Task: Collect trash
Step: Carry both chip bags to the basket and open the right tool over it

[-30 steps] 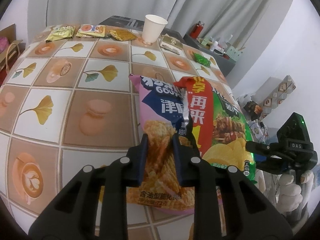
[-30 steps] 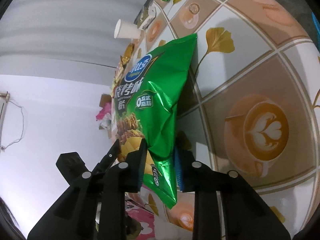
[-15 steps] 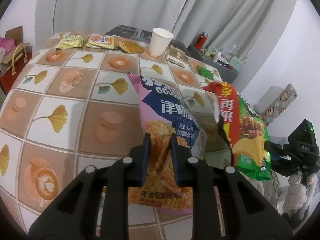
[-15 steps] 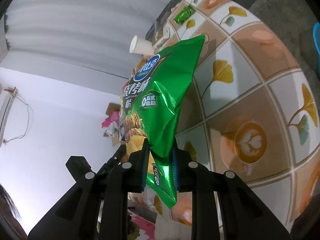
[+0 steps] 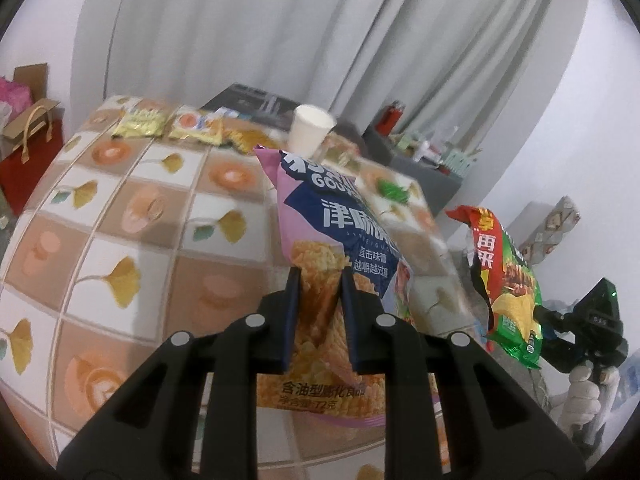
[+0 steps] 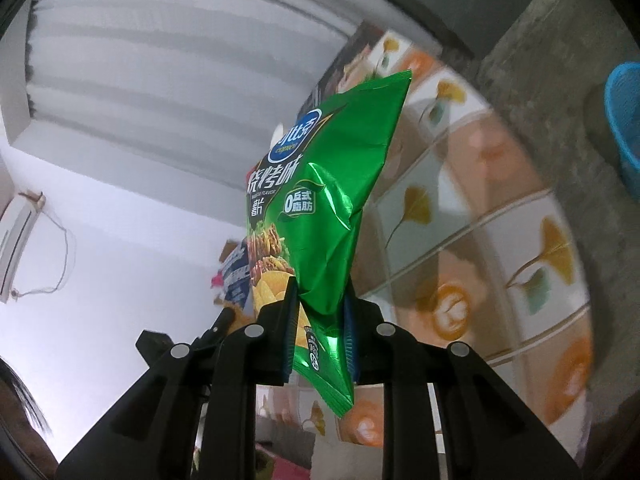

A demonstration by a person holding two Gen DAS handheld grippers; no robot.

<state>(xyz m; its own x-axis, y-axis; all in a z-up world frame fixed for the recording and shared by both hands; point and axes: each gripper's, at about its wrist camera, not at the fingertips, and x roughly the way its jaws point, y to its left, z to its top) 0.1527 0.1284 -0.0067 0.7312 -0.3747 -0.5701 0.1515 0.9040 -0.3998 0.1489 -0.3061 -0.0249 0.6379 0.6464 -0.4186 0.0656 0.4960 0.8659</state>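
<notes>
My left gripper [image 5: 318,280] is shut on a pink and blue snack bag [image 5: 340,236], which hangs lifted above the patterned table [image 5: 132,240]. My right gripper [image 6: 320,292] is shut on a green chip bag [image 6: 332,184], held up beside the table edge. In the left wrist view the same green chip bag [image 5: 510,296] with its red torn flap hangs off the table's right side, gripped by the right gripper [image 5: 540,316] in a white-gloved hand [image 5: 580,396].
At the table's far edge lie several small snack packets [image 5: 168,124], a white paper cup [image 5: 310,128] and a green wrapper [image 5: 394,190]. A blue bin [image 6: 626,120] stands on the floor at the right. A red bag [image 5: 28,160] sits left of the table.
Both bags have risen off the table. The green chip bag has moved away to the right, past the table edge, and no longer overlaps the pink bag.
</notes>
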